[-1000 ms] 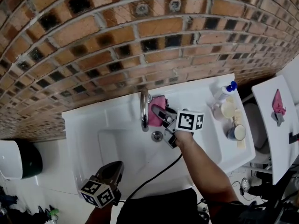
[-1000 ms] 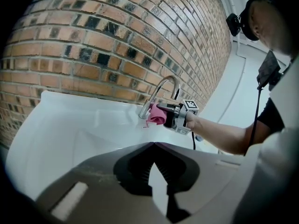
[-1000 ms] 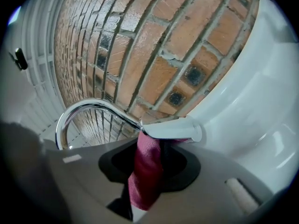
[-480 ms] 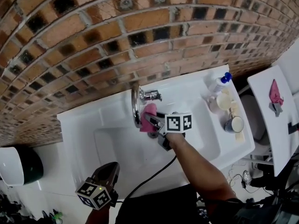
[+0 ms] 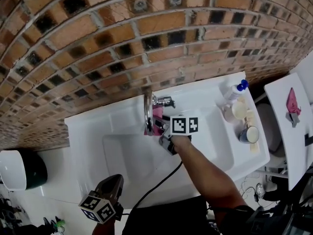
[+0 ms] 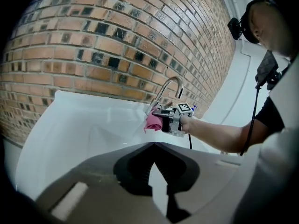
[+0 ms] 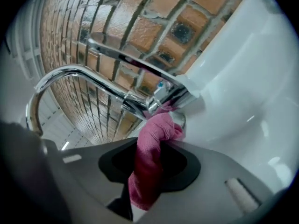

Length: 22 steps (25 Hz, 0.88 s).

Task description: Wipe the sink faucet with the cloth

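The chrome faucet [image 5: 148, 112] curves over the white sink [image 5: 93, 131] below the brick wall. My right gripper [image 5: 159, 126] is shut on a pink cloth [image 5: 156, 117] and presses it against the faucet's base, just below the lever handle [image 5: 164, 101]. In the right gripper view the cloth [image 7: 152, 157] bunches between the jaws and touches the faucet [image 7: 84, 76] body. My left gripper [image 5: 113, 190] hangs shut and empty at the sink's near edge, far from the faucet [image 6: 166, 87]. From there I see the cloth [image 6: 152, 122] in the other gripper.
A spray bottle with a blue cap [image 5: 234, 93] and cups [image 5: 248, 137] stand on the sink's right ledge. A white surface [image 5: 288, 136] at the right carries a pink item. A white and dark bin [image 5: 19, 168] sits at the left. A black cable trails from my right arm.
My right gripper has slid the cloth off the faucet's handle, which now shows, and down against the spout's base. The left gripper has hardly moved.
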Each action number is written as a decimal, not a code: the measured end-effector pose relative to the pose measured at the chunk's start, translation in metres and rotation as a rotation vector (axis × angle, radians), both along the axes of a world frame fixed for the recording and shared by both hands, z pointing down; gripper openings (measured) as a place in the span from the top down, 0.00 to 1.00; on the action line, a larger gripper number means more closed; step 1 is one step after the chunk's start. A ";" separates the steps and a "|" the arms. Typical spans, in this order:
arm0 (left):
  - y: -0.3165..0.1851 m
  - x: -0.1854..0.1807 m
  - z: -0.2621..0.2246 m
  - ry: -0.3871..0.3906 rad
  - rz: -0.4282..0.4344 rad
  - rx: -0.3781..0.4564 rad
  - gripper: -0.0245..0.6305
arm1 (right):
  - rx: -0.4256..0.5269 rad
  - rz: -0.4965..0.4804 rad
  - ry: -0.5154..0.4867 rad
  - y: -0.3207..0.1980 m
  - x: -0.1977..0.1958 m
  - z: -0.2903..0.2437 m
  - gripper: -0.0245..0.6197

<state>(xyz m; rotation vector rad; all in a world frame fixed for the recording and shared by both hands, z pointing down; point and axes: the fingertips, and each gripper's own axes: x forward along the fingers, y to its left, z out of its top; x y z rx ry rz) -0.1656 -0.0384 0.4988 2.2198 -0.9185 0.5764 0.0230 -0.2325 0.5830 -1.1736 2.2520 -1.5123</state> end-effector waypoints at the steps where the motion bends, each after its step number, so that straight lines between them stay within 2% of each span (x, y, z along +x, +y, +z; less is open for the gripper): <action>1: 0.000 0.000 -0.001 0.001 -0.001 0.002 0.95 | 0.024 -0.010 0.005 0.001 -0.001 -0.007 0.77; 7: 0.000 0.012 -0.005 0.018 0.014 0.018 0.95 | 0.168 -0.078 0.061 0.006 -0.004 -0.056 0.77; 10: 0.000 0.021 -0.007 0.032 0.016 0.027 0.95 | 0.240 -0.089 0.056 0.008 -0.003 -0.081 0.77; 16: 0.009 0.032 -0.008 0.044 0.010 0.030 0.95 | 0.335 -0.077 -0.001 0.005 0.006 -0.124 0.77; 22: 0.010 0.042 -0.015 0.064 -0.024 0.050 0.95 | 0.388 -0.095 -0.132 0.007 0.015 -0.150 0.77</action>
